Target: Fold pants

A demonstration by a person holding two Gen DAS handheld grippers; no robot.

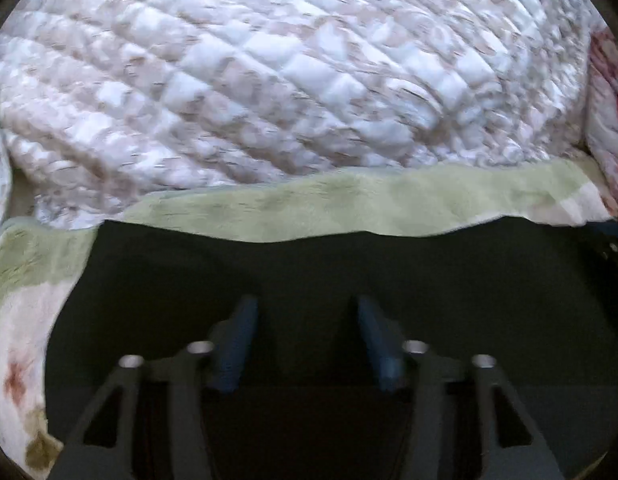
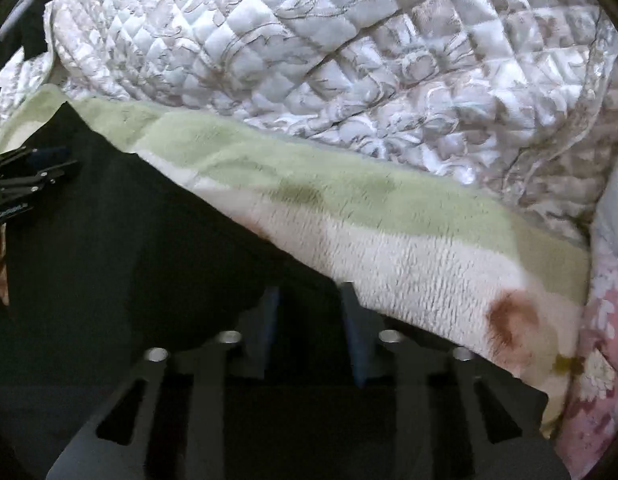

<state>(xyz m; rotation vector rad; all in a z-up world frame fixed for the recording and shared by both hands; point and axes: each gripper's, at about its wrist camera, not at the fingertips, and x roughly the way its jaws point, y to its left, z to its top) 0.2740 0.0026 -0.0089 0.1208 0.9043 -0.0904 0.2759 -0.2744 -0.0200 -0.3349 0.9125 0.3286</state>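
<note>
The black pants [image 1: 309, 264] lie spread flat on a bed and fill the lower half of the left wrist view. My left gripper [image 1: 305, 308] hovers low over them, its blue pads clearly apart above flat dark cloth. In the right wrist view the pants [image 2: 129, 240] cover the lower left, and their far edge runs diagonally past my right gripper [image 2: 309, 292]. Its jaws stand a narrow gap apart at that edge. The cloth between them is too dark to show whether the pads press on it. The left gripper [image 2: 67, 162] shows at the left edge.
Under the pants lies a green and cream fleece blanket [image 1: 309, 208] [image 2: 389, 240]. A bulky white quilted cover [image 1: 269, 80] [image 2: 349, 60] is heaped beyond it. Pink flowered bedding [image 2: 601, 340] borders the right side.
</note>
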